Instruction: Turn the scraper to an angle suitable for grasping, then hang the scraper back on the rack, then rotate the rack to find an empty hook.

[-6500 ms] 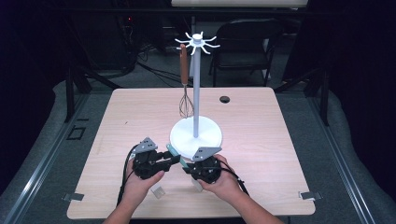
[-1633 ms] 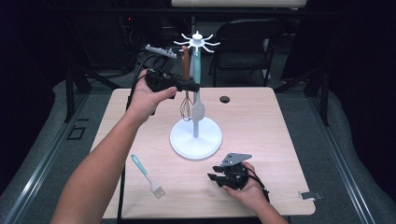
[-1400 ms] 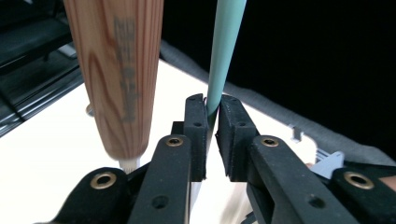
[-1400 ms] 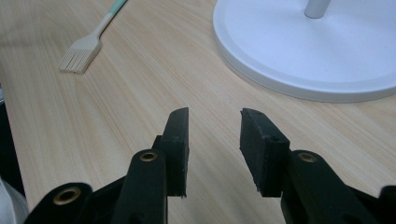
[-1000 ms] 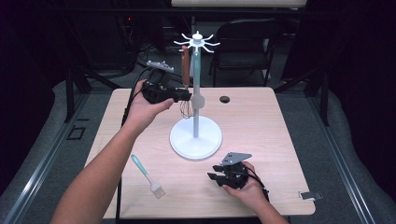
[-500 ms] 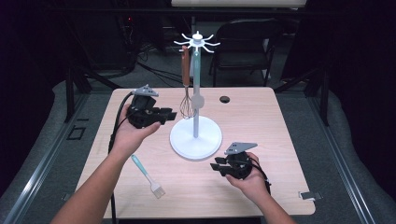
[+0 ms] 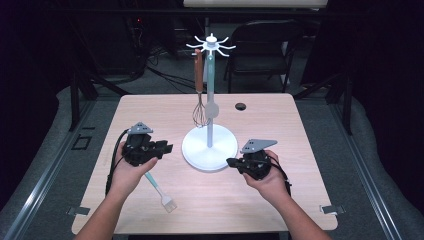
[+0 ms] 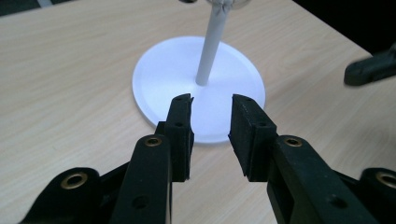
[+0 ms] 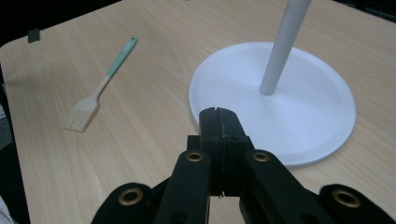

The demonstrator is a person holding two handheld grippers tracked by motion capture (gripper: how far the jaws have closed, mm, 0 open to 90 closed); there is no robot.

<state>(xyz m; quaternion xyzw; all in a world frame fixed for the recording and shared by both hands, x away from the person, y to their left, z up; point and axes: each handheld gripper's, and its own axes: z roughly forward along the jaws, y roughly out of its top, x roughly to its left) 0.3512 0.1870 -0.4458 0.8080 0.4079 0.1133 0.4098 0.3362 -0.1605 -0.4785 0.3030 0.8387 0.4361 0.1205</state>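
I see my left gripper (image 7: 167,148) just beside the left edge of the white round base (image 7: 209,148) of the utensil stand (image 7: 210,95). In the left gripper view its two black jaws stand apart with nothing between them; they have just been opening. The pads look flat and matte, with small holes, and the base lies under the gap.

My right gripper (image 7: 231,162) is on the other side, near the right edge of the base. In the right gripper view (image 9: 219,122) its jaws are pressed together, pad to pad, and they hold nothing; they have just been closing. A grey three-cornered plate sits on top of each gripper.

The stand is a thin pale pole that rises from a smooth, flat disc, and at the top it has a small white crown of hooks. From one hook hangs a whisk (image 7: 199,97), with a brown handle that looks like wood and thin wire loops at the low end, just above the table and beside the pole.

A pastry brush (image 7: 160,190) lies flat on the table (image 7: 280,125), partly under my left hand (image 7: 128,172). It has a mint green handle, a cream neck and a flat, pale bristle head. The table has a light wood grain and rounded corners. A small black round thing (image 7: 241,106) lies behind the stand.
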